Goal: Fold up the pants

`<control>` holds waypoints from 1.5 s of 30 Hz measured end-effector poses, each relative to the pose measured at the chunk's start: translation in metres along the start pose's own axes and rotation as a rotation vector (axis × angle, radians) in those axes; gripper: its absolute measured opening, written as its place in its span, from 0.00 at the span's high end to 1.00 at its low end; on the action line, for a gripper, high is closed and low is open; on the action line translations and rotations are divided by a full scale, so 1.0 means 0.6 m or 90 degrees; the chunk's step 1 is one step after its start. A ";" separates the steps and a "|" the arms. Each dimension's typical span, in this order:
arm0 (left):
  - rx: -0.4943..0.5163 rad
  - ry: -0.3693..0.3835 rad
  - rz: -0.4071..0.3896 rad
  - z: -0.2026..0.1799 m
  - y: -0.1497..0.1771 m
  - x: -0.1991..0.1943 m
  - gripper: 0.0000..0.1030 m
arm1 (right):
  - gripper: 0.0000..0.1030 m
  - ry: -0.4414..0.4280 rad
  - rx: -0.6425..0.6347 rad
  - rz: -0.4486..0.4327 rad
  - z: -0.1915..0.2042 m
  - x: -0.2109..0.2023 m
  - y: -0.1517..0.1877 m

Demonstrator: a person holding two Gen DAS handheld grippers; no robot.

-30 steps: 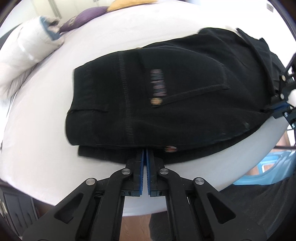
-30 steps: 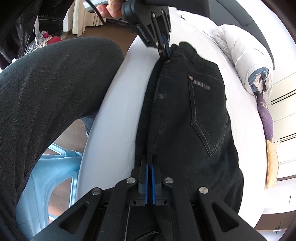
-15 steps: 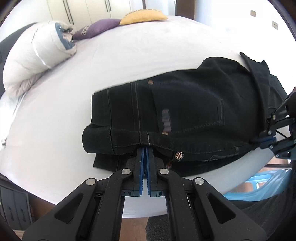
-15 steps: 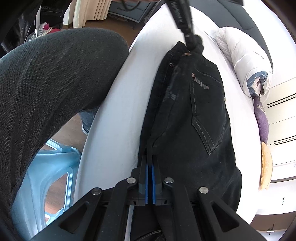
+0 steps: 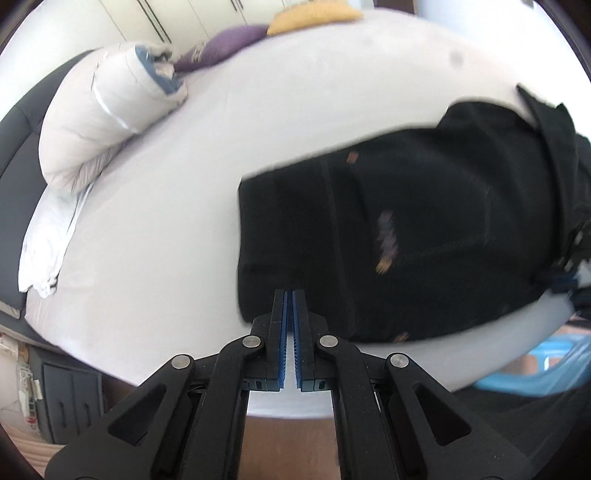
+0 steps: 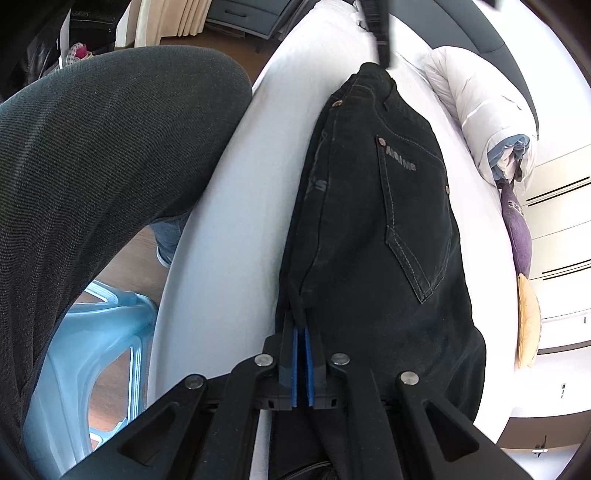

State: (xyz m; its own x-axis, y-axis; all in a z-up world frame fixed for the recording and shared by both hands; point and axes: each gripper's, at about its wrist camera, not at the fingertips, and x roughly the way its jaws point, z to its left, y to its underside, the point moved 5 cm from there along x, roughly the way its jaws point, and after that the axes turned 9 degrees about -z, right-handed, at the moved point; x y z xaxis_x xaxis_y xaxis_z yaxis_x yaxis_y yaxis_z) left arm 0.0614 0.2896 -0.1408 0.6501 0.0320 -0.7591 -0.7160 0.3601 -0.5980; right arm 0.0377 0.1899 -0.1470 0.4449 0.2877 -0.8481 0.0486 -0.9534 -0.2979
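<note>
Both hand-held grippers, left (image 5: 289,295) and right (image 6: 303,328), are clamped on the folded black pants (image 6: 373,221) on the bed (image 5: 177,206)

This place is a bedroom in a home. A big bed (image 5: 155,206) with a white sheet takes most of both views, and it has a dark padded frame (image 6: 491,33) around the edge. On the bed there is a white duvet (image 5: 110,122), rolled up, and beside it a purple cushion (image 5: 225,48) and a yellow cushion (image 5: 314,16). Behind the cushions stands a white wardrobe (image 6: 561,221) with long dark handles. The floor (image 6: 122,266) is brown wood. Near the bed there is a light blue plastic stool (image 6: 92,350), and farther away cream curtains (image 6: 166,18) hang down and a dark drawer cabinet (image 6: 243,16) stands by them.
</note>
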 end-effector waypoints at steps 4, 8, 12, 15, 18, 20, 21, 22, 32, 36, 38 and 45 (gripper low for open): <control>-0.020 0.071 -0.024 -0.061 -0.043 0.015 0.98 | 0.93 0.003 0.011 0.001 0.000 0.001 0.000; 0.006 0.087 0.042 -0.147 -0.017 0.090 0.98 | 0.93 0.017 0.044 -0.015 -0.003 -0.003 0.005; -0.024 0.099 0.036 -0.147 0.005 0.099 0.98 | 0.86 0.041 0.113 -0.030 -0.015 -0.016 0.020; -0.006 0.052 0.057 -0.138 0.000 0.079 0.98 | 0.74 0.047 0.179 -0.037 -0.023 -0.036 0.038; -0.062 0.100 -0.006 -0.154 -0.058 0.025 0.98 | 0.39 0.015 0.258 -0.064 -0.025 -0.065 0.052; -0.058 0.137 -0.055 -0.200 -0.111 -0.007 0.98 | 0.39 0.009 0.304 -0.081 -0.024 -0.083 0.060; -0.038 0.144 -0.064 -0.228 -0.128 -0.011 0.98 | 0.39 0.008 0.322 -0.082 -0.025 -0.090 0.064; -0.017 0.153 -0.065 -0.257 -0.141 -0.008 0.97 | 0.39 0.010 0.343 -0.087 -0.026 -0.098 0.068; -0.039 0.165 0.052 -0.359 -0.115 0.089 0.97 | 0.39 0.046 0.704 -0.143 -0.091 -0.204 0.228; -0.044 0.211 -0.008 -0.389 -0.169 0.029 0.97 | 0.38 0.088 0.877 -0.162 -0.160 -0.226 0.340; -0.027 0.227 -0.006 -0.430 -0.182 0.028 0.97 | 0.38 0.111 0.960 -0.167 -0.199 -0.233 0.394; -0.027 0.232 0.059 -0.493 -0.146 0.078 0.98 | 0.25 0.142 1.212 -0.159 -0.349 -0.242 0.538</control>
State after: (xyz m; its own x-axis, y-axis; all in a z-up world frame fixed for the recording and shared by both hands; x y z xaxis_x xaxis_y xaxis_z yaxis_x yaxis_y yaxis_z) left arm 0.0791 -0.0163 -0.2001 0.4550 -0.2734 -0.8475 -0.7824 0.3317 -0.5271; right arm 0.1758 -0.1787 -0.0282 0.6790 0.2185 -0.7008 -0.6997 0.4815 -0.5278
